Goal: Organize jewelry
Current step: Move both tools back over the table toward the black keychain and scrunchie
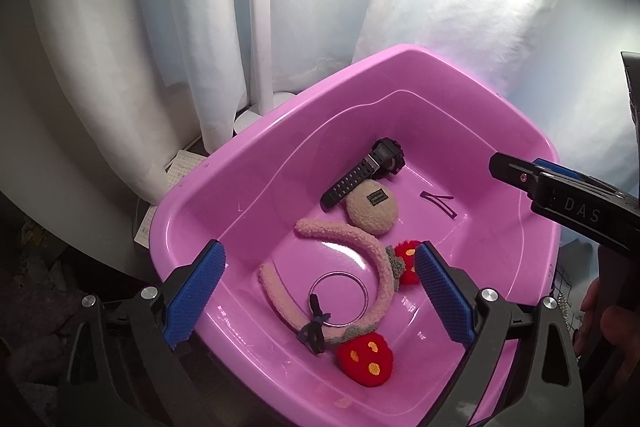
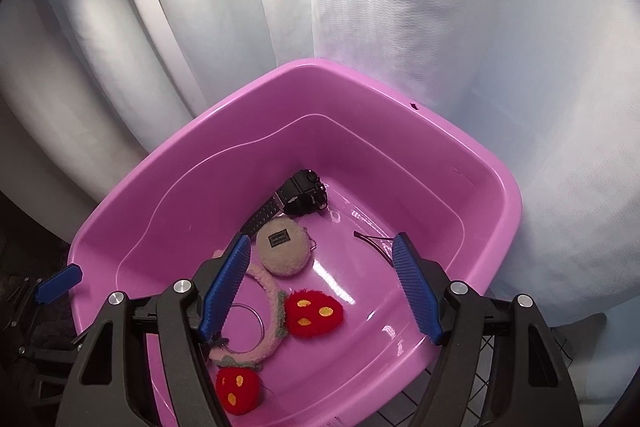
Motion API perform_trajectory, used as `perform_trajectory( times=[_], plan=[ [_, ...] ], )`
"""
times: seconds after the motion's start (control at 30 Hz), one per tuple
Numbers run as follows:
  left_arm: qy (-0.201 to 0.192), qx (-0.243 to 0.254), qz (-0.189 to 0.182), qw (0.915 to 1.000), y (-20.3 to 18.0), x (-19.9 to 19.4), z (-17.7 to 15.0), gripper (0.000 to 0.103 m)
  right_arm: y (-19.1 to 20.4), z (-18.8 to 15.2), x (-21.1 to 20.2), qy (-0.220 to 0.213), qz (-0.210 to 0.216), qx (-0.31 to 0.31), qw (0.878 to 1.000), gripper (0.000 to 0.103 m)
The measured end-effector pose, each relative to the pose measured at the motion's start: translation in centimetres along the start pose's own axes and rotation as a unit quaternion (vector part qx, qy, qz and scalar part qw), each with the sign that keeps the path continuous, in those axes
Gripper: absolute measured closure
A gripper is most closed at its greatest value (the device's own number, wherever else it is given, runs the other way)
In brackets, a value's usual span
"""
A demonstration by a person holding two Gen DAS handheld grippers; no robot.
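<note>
The left gripper (image 1: 320,291), jaws wide and empty, hangs over the pink plastic tub (image 1: 192,195); below it lie the fuzzy pink headband with 2 red strawberries (image 1: 360,243) and a thin metal ring (image 1: 339,298). The right gripper (image 2: 320,287) hovers parted, gripping nothing.

A pink plastic basin (image 1: 192,211) carries everything here. On its glossy floor, a black wristwatch (image 1: 366,171) lies toward the far wall, its strap touching a round beige fleece pouch (image 1: 372,213) just nearer than it. Right of the pouch sits a thin purple hair clip (image 1: 438,203). Nearer than the pouch curves a pink fleece headband (image 1: 360,251) bearing two red plush strawberries (image 1: 366,359), one at each end of the near side. Inside the headband's arc lies a thin metal ring (image 1: 340,299), with a dark knotted cord (image 1: 316,327) across its near edge.
</note>
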State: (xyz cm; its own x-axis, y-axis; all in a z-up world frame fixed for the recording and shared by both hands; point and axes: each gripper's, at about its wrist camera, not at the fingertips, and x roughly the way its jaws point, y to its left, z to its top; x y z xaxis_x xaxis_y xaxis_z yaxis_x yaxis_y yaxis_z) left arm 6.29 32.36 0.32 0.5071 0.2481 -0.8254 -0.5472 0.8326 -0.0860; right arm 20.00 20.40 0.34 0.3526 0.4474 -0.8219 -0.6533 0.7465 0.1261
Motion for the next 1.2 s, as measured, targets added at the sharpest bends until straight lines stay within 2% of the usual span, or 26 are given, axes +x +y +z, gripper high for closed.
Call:
perform_trajectory(
  times=[0.27,0.53,0.7,0.83,1.0,1.2],
  plan=[
    [-0.014,0.011,0.005,0.9998,-0.8,-1.6,-0.7,0.007,-0.8,-2.6,-3.8,-0.026,0.016,0.024,0.999,0.033],
    [-0.033,0.034,0.005,0.9989,-3.3,-3.8,-2.4,0.006,-3.9,-8.1,-8.6,-0.06,0.023,0.067,0.996,0.032],
    [-0.055,0.053,0.015,0.997,-5.9,-5.6,-4.3,0.006,-6.4,-13.1,-11.6,-0.079,0.023,0.081,0.993,0.032],
    [-0.069,0.045,-0.013,0.9965,-8.2,-7.5,-6.3,0.006,-9.2,-17.9,-14.1,-0.083,0.016,0.095,0.992,0.032],
    [-0.081,0.056,-0.026,0.9948,-12.4,-9.5,-9.7,0.006,-14.8,-24.9,-17.1,-0.08,-0.011,0.125,0.989,0.032],
    [-0.07,0.088,-0.041,0.9929,-17.8,-10.1,-14.8,0.006,-21.5,-32.7,-19.6,-0.056,-0.044,0.164,0.984,0.032]
  ],
)
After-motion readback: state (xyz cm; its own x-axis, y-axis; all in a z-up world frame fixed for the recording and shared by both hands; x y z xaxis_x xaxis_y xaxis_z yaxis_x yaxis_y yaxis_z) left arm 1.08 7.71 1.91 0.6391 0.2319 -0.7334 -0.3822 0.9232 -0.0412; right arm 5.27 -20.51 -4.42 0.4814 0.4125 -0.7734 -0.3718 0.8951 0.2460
